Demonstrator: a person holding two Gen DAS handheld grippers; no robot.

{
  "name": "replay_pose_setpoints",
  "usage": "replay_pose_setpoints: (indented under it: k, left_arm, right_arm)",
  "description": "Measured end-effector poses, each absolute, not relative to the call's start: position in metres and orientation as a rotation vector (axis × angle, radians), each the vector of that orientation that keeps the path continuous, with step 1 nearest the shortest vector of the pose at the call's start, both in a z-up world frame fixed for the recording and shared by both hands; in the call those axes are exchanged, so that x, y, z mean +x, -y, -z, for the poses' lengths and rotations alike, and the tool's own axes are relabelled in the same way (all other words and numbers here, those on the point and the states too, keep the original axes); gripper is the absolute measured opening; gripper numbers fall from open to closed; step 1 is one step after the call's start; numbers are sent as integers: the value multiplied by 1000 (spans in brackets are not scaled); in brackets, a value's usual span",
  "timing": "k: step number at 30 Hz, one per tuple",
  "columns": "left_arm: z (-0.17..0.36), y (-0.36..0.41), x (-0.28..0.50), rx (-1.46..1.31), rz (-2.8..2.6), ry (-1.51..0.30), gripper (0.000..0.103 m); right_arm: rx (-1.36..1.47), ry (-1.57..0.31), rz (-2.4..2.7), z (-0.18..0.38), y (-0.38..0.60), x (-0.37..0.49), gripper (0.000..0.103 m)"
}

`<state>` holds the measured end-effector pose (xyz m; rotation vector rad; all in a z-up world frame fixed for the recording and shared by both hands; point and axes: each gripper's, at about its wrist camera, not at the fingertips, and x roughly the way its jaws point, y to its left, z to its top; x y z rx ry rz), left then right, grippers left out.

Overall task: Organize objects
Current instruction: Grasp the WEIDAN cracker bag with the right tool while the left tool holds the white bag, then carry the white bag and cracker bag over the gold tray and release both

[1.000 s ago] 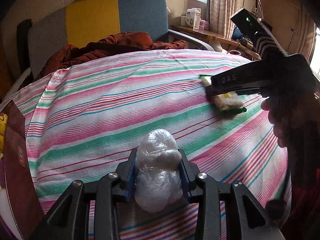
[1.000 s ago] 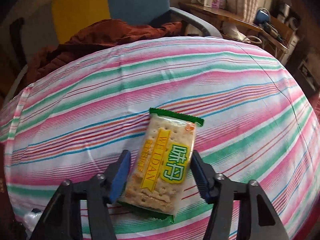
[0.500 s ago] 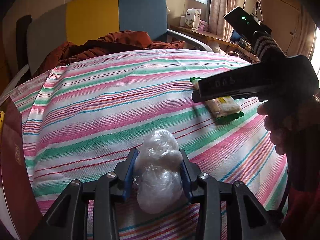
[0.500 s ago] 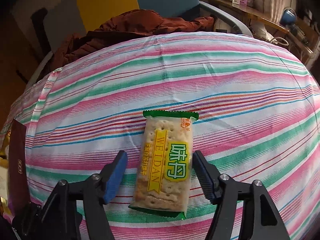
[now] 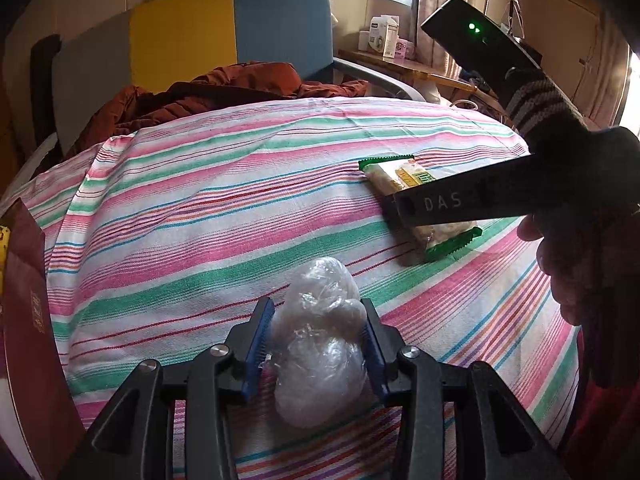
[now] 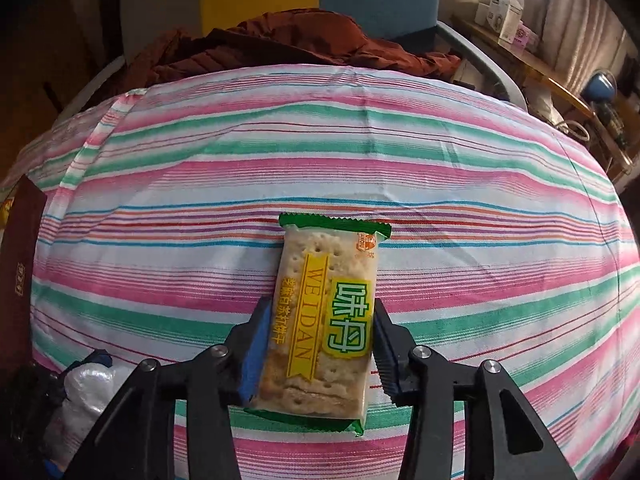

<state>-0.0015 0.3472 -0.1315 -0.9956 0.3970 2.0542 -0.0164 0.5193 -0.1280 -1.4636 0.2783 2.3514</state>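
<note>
Left gripper (image 5: pixel 318 334): blue pads against both sides of a crumpled clear plastic bundle (image 5: pixel 320 344), jaws easing apart right now, bundle sitting between them on the striped cloth (image 5: pixel 200 208). The right pad touches; the left one looks like contact, but wrap glare makes that hard to confirm.

Right gripper (image 6: pixel 318 344): clamped on the lower half of a green-edged cracker packet (image 6: pixel 326 308), both pads pressing the long sides. Packet lies flat, its top seal pointing to the cloth's far edge; the near seal sticks out below the fingers.

From the left wrist view the packet sits to the right of the bundle and farther in, the two well apart, with the right tool body across it and a hand (image 5: pixel 560 264) behind.

Wide bare cloth spans the middle and left. A dark red box (image 5: pixel 28 320) stands at the left edge. A rust-coloured garment (image 6: pixel 280 44) is heaped along the far edge against a yellow and blue chair back (image 5: pixel 224 32). The cloth's right side drops off toward a cluttered wooden ledge (image 6: pixel 532 64).
</note>
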Motion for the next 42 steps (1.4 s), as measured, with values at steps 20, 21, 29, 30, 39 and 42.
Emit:
replay_pose_setpoints:
  k: [20,21,29,30,39,42]
  left_arm:
    - [77,-316,21,-923,-2074,-361,37]
    - [69,-310,23,-915,-2078,-351,37]
    - [31,-253,21,-906,-2148,-257,37]
    - [26,-242,17,-908,-2170,-246,37]
    - [-1,-154,-15,-903,-2402,-173,37]
    - [-2,-128,-21,-910,-2470,-172,37]
  right_arm:
    - [-1376,-305,-2452,114,-507,-15,47]
    - [-1375,-309,-2462,112,-506,-16,47]
    - [-1374,-271,-2525,105,-483,-17,47]
    - [-1369,-273,-2529,104,-482,-17,47]
    - [-1291,-261,-2592,78,-457,-12,47]
    - [-1283,-224,-2638,67,-434,-13,47]
